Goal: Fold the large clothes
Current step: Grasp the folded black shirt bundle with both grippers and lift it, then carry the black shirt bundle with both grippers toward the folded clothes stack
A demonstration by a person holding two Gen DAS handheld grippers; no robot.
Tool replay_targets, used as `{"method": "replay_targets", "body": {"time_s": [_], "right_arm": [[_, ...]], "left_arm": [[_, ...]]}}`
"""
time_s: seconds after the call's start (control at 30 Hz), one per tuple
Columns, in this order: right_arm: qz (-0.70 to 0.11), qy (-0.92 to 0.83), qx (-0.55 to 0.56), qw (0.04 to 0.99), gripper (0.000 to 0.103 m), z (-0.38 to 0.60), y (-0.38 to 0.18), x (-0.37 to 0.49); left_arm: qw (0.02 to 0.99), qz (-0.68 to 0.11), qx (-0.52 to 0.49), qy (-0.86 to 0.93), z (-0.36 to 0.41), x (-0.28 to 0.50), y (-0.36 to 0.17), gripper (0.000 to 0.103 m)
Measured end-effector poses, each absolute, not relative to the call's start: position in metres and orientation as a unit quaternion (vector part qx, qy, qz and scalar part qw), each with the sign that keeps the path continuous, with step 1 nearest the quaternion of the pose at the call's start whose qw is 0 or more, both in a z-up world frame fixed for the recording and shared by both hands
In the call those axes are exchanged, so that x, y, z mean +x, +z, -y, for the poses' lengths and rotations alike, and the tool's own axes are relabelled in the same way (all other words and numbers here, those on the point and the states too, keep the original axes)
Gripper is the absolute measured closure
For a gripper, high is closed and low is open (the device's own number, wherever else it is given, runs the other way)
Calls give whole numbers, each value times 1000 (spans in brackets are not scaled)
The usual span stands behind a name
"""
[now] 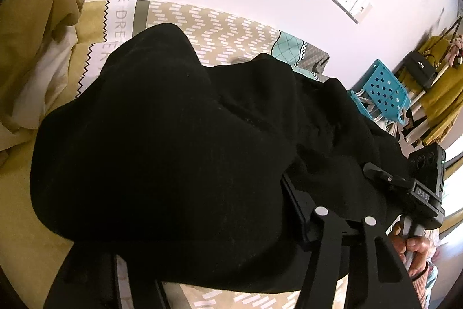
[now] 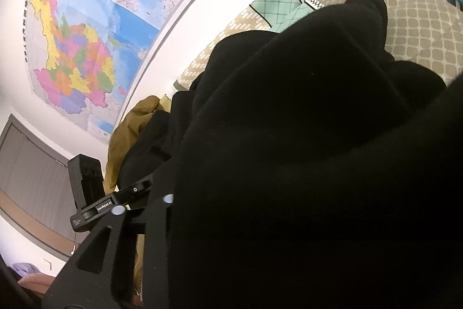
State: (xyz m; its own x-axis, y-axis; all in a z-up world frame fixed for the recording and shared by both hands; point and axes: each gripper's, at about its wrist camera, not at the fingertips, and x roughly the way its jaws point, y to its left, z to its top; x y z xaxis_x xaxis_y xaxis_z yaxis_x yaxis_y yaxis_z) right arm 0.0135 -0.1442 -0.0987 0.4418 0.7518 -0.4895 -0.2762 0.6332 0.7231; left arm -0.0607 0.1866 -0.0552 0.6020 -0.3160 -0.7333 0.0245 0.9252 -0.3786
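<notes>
A large black garment (image 1: 173,135) hangs bunched over the patterned bed and fills most of both views; it also shows in the right wrist view (image 2: 303,149). My left gripper's fingertips are buried under the black cloth, so the jaws do not show; only its black arms (image 1: 327,248) are visible at the bottom. My right gripper (image 1: 385,178) shows at the right edge of the left wrist view, closed on the cloth's edge. In the right wrist view its own fingers are covered by the garment, and the left gripper's body (image 2: 86,193) sits at lower left.
A mustard and white pile of clothes (image 1: 37,48) lies at the bed's left. A patterned bedsheet (image 1: 217,28) and grey pillow (image 2: 405,28) lie behind. A blue perforated basket (image 1: 382,89) and a white wall with a map (image 2: 86,34) stand beyond.
</notes>
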Motion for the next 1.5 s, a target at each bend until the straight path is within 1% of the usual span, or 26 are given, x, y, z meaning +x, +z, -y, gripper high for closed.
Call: {"method": "replay_targets", "body": {"time_s": [0.03,0.07,0.17,0.2,0.23,0.27,0.4,0.53,0.73,1.13,1.5], "right_arm": [[-422,316,285,800,54,143,-99,14],[-423,309,287,802,42,143,-99,15],[-421,305,285,805,43,143,-99,15],[-421,304,285,805,46,144,-99,15],[-421,306,286,805,51,144,-99,16],[-419,313,288,802,63,144,-99,16],[-415,316,279,806,71,140,-95,16],[-404,324,280,808,74,137,-83,15],[-393,337,278,809,76,140,-62,10],[-348,367,262,822,77,120,-4,13],[-325,388,244,827,77,105,33,21]], "left_arm": [[878,-436,-169,-98,-188,-60,-56,43],[877,-437,-171,-99,-189,-60,-57,42],[877,-440,-168,-100,-189,-59,-57,38],[874,-443,-171,-101,-189,-58,-58,35],[873,-445,-174,-101,-189,-58,-59,34],[872,-445,-175,-101,-189,-57,-58,34],[875,-443,-168,-102,-187,-58,-55,42],[875,-444,-165,-103,-189,-60,-50,51],[878,-434,-163,-115,-194,-62,-34,57],[893,-401,-149,-141,-204,-65,12,59],[906,-372,-145,-142,-216,-68,48,60]]}}
